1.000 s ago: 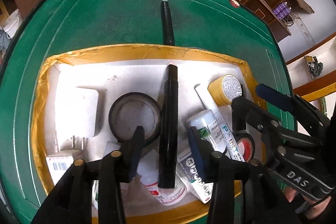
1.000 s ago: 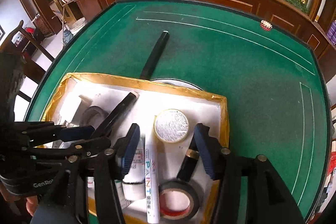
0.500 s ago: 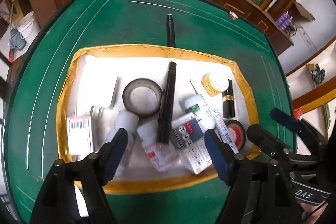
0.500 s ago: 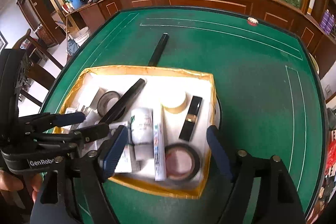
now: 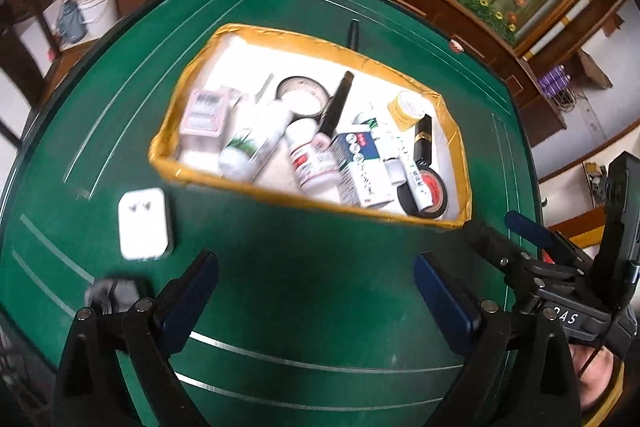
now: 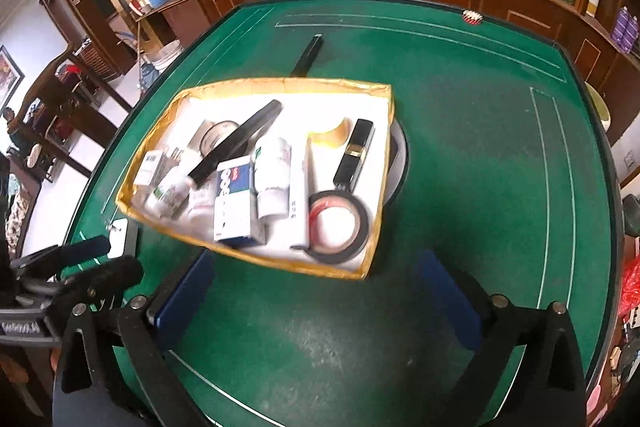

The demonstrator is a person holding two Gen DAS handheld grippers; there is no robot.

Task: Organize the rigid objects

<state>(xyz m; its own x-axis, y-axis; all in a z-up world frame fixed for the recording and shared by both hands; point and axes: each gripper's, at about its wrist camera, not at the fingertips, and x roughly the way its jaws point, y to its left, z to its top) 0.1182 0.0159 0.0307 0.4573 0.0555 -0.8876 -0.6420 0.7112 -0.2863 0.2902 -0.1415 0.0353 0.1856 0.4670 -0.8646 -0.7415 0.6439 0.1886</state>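
Between my left gripper's [image 5: 316,291] blue pads I see only bare green felt table [image 5: 320,307]; its jaws have just been opening and stand wide, holding nothing. My right gripper [image 6: 314,291] matches, also just opened wide and empty. Just beyond both sits the gold-rimmed white tray [image 6: 256,259], crowded with bottles, boxes, tape rolls and a black stick. A white rounded plug adapter [image 5: 145,227] lies on the felt beside it.

Green table [image 6: 460,155], gold-rimmed tray [image 6: 280,83], white adapter [image 5: 144,227], prob blk tape [image 6: 362,223]
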